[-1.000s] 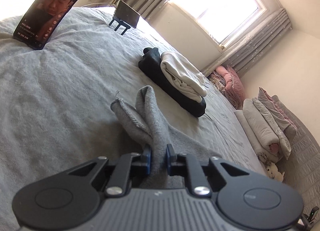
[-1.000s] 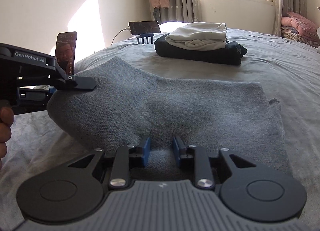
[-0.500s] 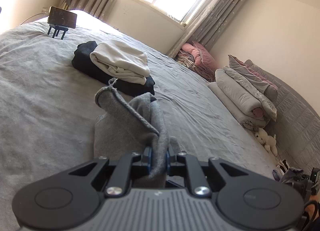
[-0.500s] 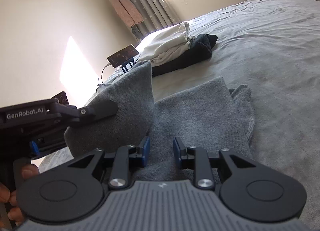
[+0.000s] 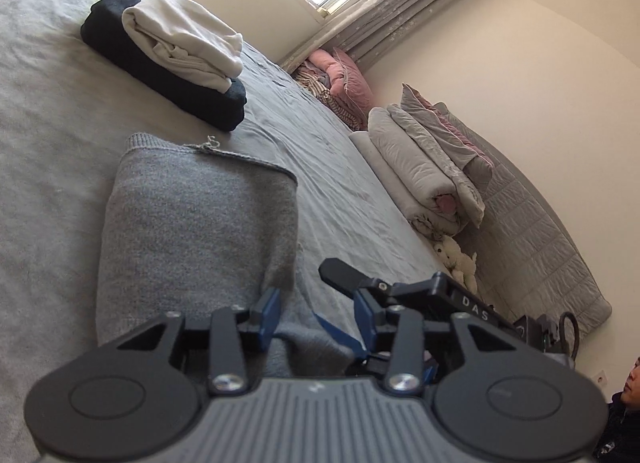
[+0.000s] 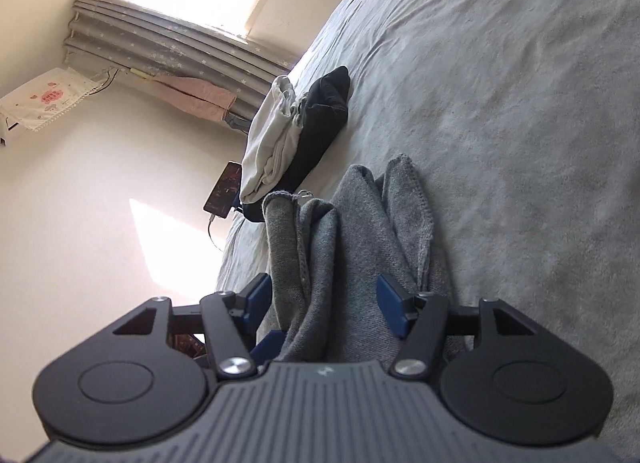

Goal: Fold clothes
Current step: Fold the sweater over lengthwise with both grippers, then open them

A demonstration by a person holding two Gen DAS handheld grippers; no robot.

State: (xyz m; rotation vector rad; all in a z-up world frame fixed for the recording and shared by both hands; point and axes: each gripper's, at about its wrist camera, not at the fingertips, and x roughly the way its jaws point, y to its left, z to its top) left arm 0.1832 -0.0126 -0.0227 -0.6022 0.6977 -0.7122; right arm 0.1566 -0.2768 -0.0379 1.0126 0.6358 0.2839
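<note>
A grey knitted garment [image 5: 192, 231] lies folded over on itself on the grey bed [image 5: 48, 135]. My left gripper [image 5: 319, 313] sits at the garment's near edge. Its jaws are opening, and a low fold of the cloth lies loose between the blue pads. My right gripper [image 6: 326, 299] is rolled onto its side, jaws opening. The garment's bunched layers [image 6: 340, 263] stand between its pads without being pinched. In the left wrist view the right gripper [image 5: 420, 295] is close by on the right.
A white garment folded on top of a black one [image 5: 180, 43] lies farther up the bed, also in the right wrist view [image 6: 280, 143]. A phone on a stand [image 6: 224, 191] is behind the stack. Rolled bedding [image 5: 420, 167] and a plush toy [image 5: 456, 259] line the right side. A person [image 5: 624, 403] is at the lower right edge.
Both grippers were shut on the grey garment and have opened. The raised flap has come down flat onto the rest of the garment. The right gripper has rolled onto its side.
</note>
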